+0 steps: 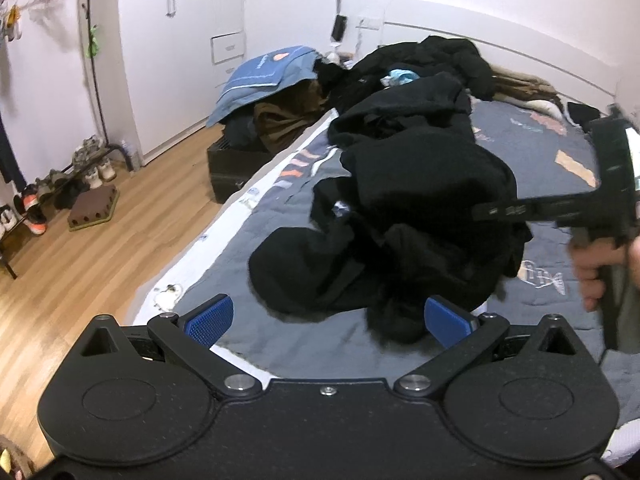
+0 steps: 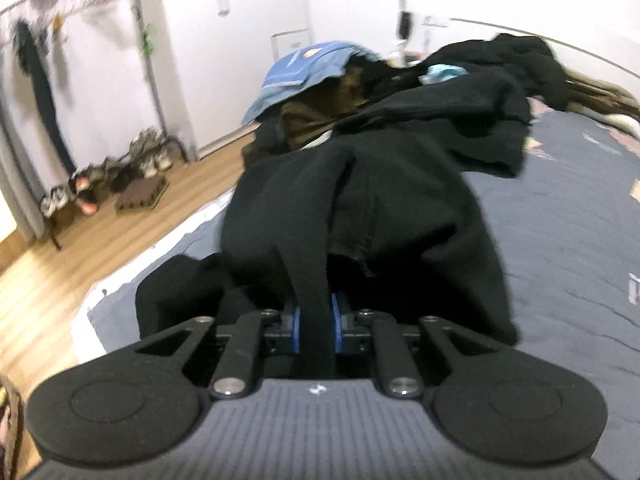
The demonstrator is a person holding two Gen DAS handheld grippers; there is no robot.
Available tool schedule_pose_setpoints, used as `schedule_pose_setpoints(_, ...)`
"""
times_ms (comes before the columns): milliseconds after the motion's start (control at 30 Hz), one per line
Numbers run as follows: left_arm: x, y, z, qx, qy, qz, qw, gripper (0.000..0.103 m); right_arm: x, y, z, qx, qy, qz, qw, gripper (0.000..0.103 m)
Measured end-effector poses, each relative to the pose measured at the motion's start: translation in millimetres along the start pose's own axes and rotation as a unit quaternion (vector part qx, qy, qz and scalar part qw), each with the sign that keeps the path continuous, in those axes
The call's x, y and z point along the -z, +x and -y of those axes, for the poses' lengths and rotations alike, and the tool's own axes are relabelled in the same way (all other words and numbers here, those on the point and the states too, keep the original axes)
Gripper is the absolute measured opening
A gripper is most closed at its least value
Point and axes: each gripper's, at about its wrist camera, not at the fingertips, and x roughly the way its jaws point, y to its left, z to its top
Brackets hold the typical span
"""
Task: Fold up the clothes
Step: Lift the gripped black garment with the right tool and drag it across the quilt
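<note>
No legible text, brand or number is found in either view. Printed marks are seen on the blue cloth [image 1: 266,74] draped over the pile beside the bed, but no letters can be made out; the same cloth [image 2: 304,66] is blurred in the right wrist view. Printed patches on the bed cover [image 1: 536,148] are too small to be read. A small pale emblem is noted on the right gripper's body [image 2: 319,389]; it cannot be identified as any mark.

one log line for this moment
left gripper: open, above bed | right gripper: shut on black garment, lifting | fold: not begun
</note>
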Motion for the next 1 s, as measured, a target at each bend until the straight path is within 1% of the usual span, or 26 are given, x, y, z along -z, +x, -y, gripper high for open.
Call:
schedule_pose_setpoints(100, 2.0, -4.6, 16.9, 0.011, 0.011, 0.005, 0.9999, 0.103, -2.6, -40.1, 28.4, -0.002, 0.029, 0.027, 0.999, 0.005)
schedule_pose_setpoints(233, 5.6, -9.2, 38.6, 0.026, 0.019, 0.01, 0.9994, 0.103, -0.6, -86.0, 62.8, 0.025, 0.035, 0.045, 0.998, 0.005)
schedule_pose_setpoints(300, 7.3, -11.5, 48.3, 0.035, 0.02, 0.014, 0.9991, 0.103, 5.5, -106.0, 81.0, 0.033, 0.051, 0.054, 0.997, 0.005)
schedule_pose_setpoints(500, 12.7, -18.8, 80.2, 0.052, 0.035, 0.022, 0.9978, 0.103, 23.9, -149.3, 132.1, 0.055, 0.089, 0.07, 0.992, 0.005)
schedule_pose_setpoints(600, 14.7, -21.6, 89.0, 0.056, 0.04, 0.025, 0.9973, 0.103, 31.1, -170.8, 159.2, 0.07, 0.118, 0.084, 0.987, 0.005)
schedule_pose_setpoints(667, 15.2, -23.3, 91.2, 0.056, 0.044, 0.027, 0.9971, 0.103, 33.1, -187.2, 180.0, 0.073, 0.142, 0.098, 0.982, 0.005)
schedule_pose_setpoints(733, 15.1, -24.9, 90.4, 0.053, 0.046, 0.029, 0.9971, 0.103, 33.8, -200.8, 194.6, 0.079, 0.153, 0.109, 0.979, 0.005)
schedule_pose_setpoints(1000, 9.8, -33.0, 81.0, 0.041, 0.038, 0.039, 0.9977, 0.103, 40.7, -252.1, 237.1, 0.114, 0.182, 0.152, 0.965, 0.005)
